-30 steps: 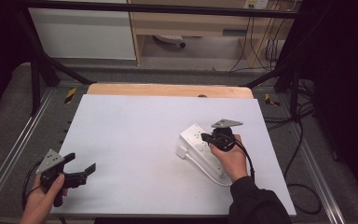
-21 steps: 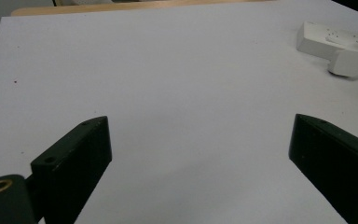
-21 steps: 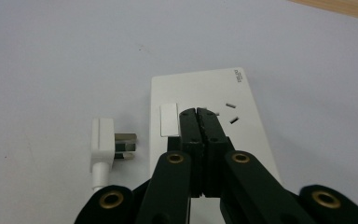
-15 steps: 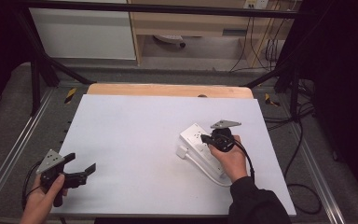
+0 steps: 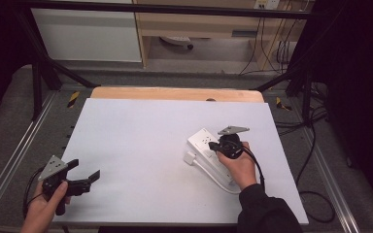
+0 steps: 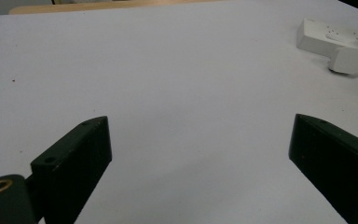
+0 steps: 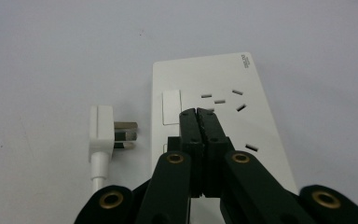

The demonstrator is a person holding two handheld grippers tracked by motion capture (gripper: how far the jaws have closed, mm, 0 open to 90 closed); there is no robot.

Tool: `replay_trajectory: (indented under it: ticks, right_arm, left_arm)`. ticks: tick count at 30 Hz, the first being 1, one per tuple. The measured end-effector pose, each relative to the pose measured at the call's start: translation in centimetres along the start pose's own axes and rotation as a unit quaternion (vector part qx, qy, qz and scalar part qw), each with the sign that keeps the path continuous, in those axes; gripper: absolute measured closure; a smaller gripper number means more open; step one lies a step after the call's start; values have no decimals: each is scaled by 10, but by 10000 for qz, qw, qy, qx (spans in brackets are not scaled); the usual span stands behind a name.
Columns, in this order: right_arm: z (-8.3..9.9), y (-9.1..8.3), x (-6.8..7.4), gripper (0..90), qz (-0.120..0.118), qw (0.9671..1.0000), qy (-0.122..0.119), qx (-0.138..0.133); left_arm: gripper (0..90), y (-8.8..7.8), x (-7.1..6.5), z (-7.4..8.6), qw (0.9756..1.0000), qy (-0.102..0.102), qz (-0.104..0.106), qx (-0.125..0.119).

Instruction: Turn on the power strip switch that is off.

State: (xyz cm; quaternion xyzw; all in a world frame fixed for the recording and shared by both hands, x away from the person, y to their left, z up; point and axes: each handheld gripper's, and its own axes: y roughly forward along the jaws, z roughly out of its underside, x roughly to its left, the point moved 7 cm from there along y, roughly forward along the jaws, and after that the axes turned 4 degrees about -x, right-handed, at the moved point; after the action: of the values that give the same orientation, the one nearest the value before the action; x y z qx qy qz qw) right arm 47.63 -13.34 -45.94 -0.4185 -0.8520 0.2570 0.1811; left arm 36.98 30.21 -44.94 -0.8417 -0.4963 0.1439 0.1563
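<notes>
I have the right gripper (image 7: 197, 112) over the white power strip (image 5: 205, 145), which lies on the right half of the counter (image 5: 141, 145), and its jaws are pressed fully together with nothing between them. Held closed like that, they make one narrow tip, and I judge that this is why I keep them so: the tip sits on the strip's face, just beside the white rocker switch (image 7: 171, 107) and the near socket slots, a good shape for pushing a small button rather than gripping. The strip's own plug (image 7: 103, 128) lies loose on the counter just left of the strip, prongs pointing at its side, its cable trailing toward me, so nothing is plugged in. My left gripper (image 5: 85, 180) waits at the near left corner, well apart from the strip, jaws spread wide and holding nothing, out of the way until a second hold is needed.
</notes>
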Motion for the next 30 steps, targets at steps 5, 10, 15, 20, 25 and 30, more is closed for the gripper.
replay_trajectory:
  ticks: [5,10,15,20,25,30]
  right_arm:
    - [5,1,-1,900,0,10000,56,76]
    - [8,3,-2,900,0,9999,64,84]
    - [10,4,-2,900,4,9999,66,111]
    - [12,7,-3,900,7,9999,72,141]
    - [13,9,-2,900,7,9999,48,166]
    - [14,10,-1,900,14,9998,30,192]
  left_arm:
    - [60,0,0,0,10000,4,4,7]
    - [61,0,0,1,10000,26,5,27]
    - [61,1,0,1,10000,29,9,38]
    - [61,1,-1,1,10000,17,19,46]
    - [61,1,-1,2,10000,30,24,63]
    - [61,1,-1,2,10000,27,29,70]
